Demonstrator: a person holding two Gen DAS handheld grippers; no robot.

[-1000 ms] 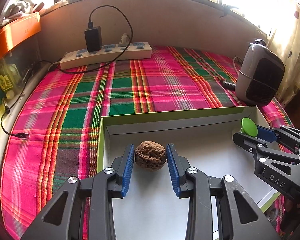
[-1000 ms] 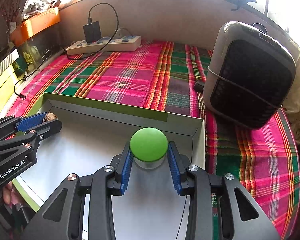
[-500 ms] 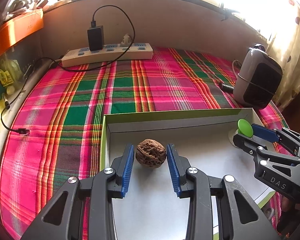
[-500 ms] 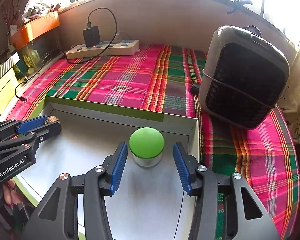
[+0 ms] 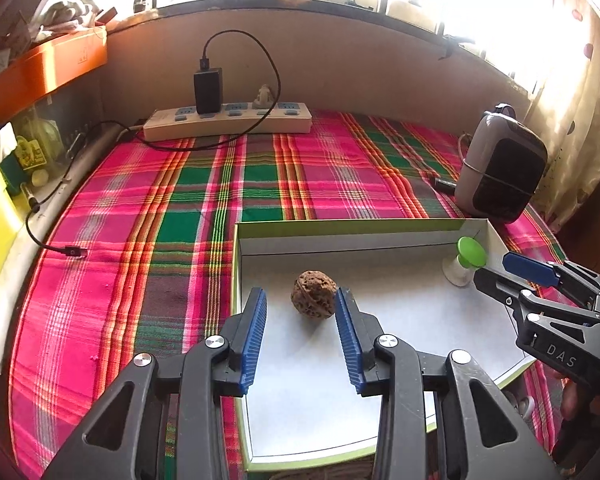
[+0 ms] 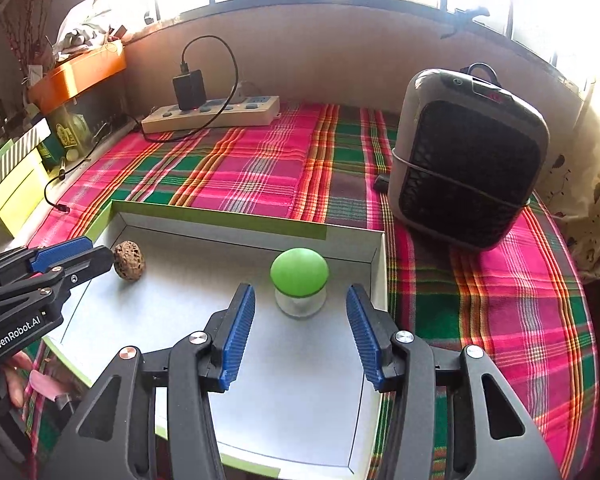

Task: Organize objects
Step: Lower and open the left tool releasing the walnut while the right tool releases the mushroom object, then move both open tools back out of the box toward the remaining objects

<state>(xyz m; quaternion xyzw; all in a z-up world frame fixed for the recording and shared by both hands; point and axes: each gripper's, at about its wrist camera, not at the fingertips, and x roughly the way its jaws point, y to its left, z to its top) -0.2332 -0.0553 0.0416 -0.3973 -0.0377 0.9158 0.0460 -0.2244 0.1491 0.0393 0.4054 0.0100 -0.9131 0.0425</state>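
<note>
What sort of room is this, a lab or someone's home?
Most likely a home, a table by a sunny window: a plaid tablecloth, a power strip with a charger plugged in, and a small heater.

Wrinkled walnut and green-capped, possibly glass, jar sit in tray.

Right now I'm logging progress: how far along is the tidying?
Done: walnut and green-capped jar both sit inside the box. In hand: nothing; left tongs and right tongs have just opened, clear of both. Left: nothing else loose shows.
</note>
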